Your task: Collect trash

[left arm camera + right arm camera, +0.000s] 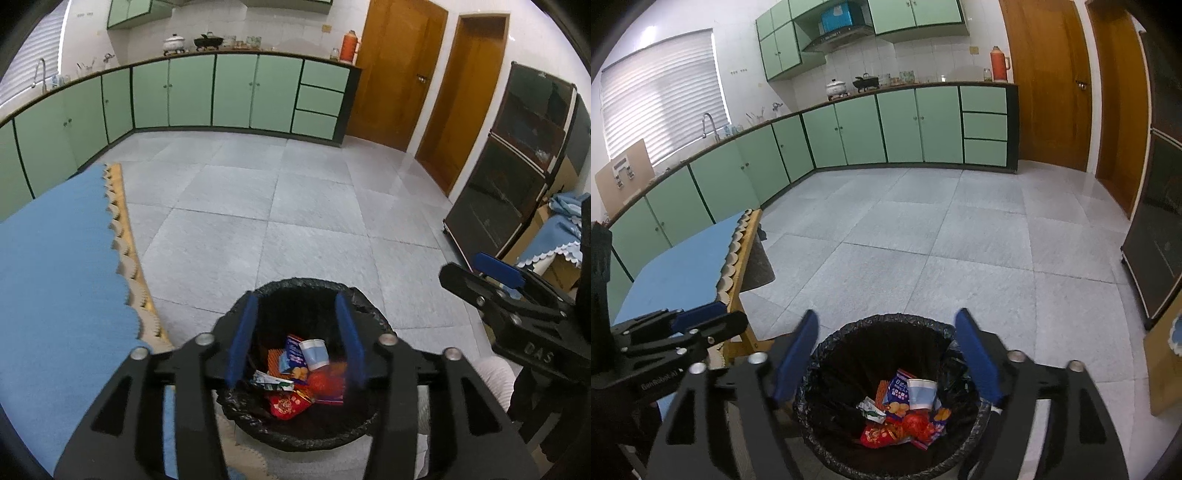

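Black-lined bin [886,398] holds wrappers, paper cup [922,393] — left gripper [295,341] and right gripper [886,358] hover above, both spread wide, empty — likely after drop.

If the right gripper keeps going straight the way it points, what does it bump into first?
Probably the trash bin. The right gripper is open and empty, aimed down into the bin's mouth. Going straight on, it would likely reach the paper cup and snack wrappers inside, though the depth is hard to judge.
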Tool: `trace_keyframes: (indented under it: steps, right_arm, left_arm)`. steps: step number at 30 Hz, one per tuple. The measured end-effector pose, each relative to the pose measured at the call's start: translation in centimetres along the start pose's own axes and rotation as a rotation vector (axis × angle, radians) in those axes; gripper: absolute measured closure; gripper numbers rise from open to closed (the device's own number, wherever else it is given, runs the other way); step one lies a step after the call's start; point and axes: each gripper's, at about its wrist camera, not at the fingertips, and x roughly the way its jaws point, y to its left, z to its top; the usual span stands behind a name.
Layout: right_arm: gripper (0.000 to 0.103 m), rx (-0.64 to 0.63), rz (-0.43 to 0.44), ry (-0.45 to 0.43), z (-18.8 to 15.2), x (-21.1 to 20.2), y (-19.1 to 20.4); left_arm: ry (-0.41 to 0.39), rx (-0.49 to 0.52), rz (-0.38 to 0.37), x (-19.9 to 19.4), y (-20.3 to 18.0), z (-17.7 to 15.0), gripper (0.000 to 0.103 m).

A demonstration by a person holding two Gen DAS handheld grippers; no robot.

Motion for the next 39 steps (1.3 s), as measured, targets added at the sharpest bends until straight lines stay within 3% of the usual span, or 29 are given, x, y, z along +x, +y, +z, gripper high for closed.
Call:
trace_keyframes:
  steps: [4, 11, 28, 39]
  right_arm:
    - [0.007, -0.005, 0.005, -0.022, 0.4, -1.2, 0.7]
    - [0.006, 0.0, 0.047, -0.03, 0.9, -3.1, 2.1]
    - [0.006, -0.053, 0.144, -0.074, 1.4, -8.3, 6.6]
    - [0.006, -0.093, 0.177, -0.108, 1.2, -11.0, 8.3]
  left_arm:
    - [-0.026, -0.007, 0.016, -1.7, 0.6, 0.2, 0.042]
    - [-0.084, -0.022, 0.064, -5.3, 1.9, 0.1, 0.03]
    - [-0.181, -0.044, 0.107, -12.6, 3.6, -1.1, 0.015]
    - [-0.252, -0.054, 0.126, -16.8, 4.2, -1.8, 0.013]
